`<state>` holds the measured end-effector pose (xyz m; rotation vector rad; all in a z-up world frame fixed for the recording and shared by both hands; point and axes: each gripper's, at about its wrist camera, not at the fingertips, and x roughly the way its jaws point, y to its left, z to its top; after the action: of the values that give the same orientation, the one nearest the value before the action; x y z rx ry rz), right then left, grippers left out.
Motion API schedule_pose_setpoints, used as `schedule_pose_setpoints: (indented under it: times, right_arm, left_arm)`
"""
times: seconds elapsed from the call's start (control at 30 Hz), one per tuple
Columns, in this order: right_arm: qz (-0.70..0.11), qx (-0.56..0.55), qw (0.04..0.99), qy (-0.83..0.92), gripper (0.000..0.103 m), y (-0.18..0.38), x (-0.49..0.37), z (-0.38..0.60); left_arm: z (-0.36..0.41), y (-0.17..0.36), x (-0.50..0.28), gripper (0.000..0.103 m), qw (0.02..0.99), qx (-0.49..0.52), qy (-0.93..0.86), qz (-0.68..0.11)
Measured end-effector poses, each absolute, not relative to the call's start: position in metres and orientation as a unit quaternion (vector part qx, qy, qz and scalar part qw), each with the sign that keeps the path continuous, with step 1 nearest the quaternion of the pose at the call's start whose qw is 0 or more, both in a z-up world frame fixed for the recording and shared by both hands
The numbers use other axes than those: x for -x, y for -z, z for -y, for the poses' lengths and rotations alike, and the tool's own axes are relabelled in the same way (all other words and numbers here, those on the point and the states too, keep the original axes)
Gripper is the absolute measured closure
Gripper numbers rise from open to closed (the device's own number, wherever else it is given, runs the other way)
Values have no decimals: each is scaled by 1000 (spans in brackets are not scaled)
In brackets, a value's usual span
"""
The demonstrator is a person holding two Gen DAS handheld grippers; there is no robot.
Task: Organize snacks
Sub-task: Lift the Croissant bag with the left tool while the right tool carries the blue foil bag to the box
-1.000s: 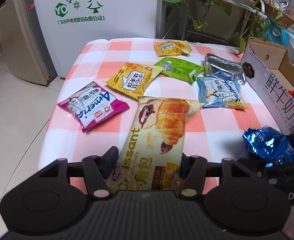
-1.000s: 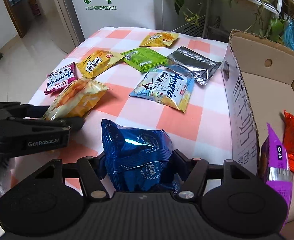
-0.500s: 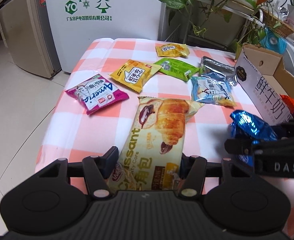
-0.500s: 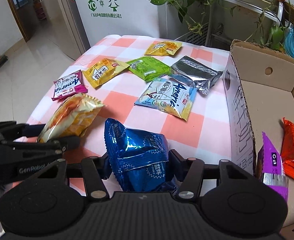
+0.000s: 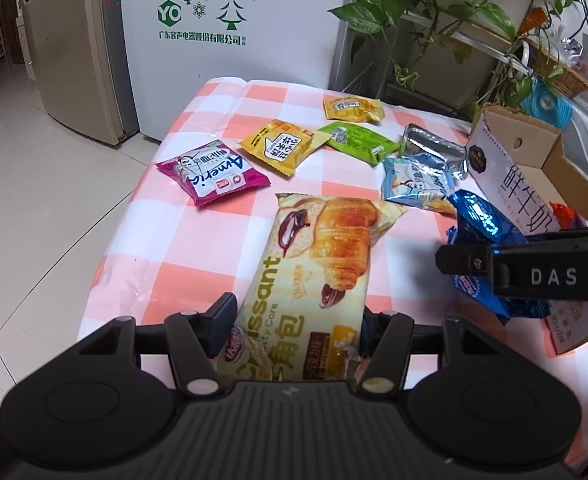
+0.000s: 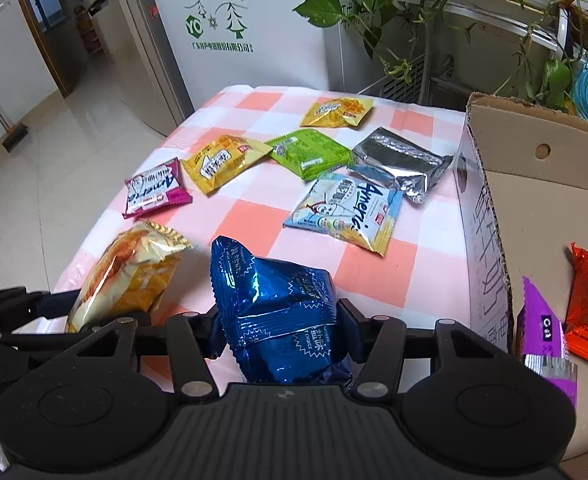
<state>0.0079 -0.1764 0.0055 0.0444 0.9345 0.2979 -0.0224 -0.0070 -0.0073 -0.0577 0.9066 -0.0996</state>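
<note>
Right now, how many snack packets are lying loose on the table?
6: magenta packet, yellow packet, green packet, orange-yellow packet, silver packet, light-blue packet. Others may be hidden.

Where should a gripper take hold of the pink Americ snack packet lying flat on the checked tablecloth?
Grip the pink Americ snack packet by its crimped near edge, coming in low from the table's front-left side. It lies flat on the pink-and-white checked tablecloth, so the thin sealed seam probably gives the fingers something to pinch, and that side is clear of the yellow packet beside it.
</note>
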Motion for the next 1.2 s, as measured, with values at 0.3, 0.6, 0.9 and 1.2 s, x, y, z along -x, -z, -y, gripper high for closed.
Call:
schedule_pose_setpoints:
  times: [0.3, 0.6, 0.9, 1.2]
  right_arm:
    - [-422, -32, 892, -162, 42, -26, -5, 178]
    - [-389, -60, 907, -149, 42, -51, -6, 203]
    - [-353, -78, 925, -115, 42, -74, -5, 237]
    - [-328, -91, 936, -90, 42, -89, 2, 274]
  left_arm:
    - [12, -6, 29, 45, 901, 42, 48, -428]
    - [33, -27, 29, 45, 908, 42, 64, -412]
    - [73, -55, 22, 45, 917, 38, 99, -385]
    - [112, -69, 10, 45, 917, 37, 133, -375]
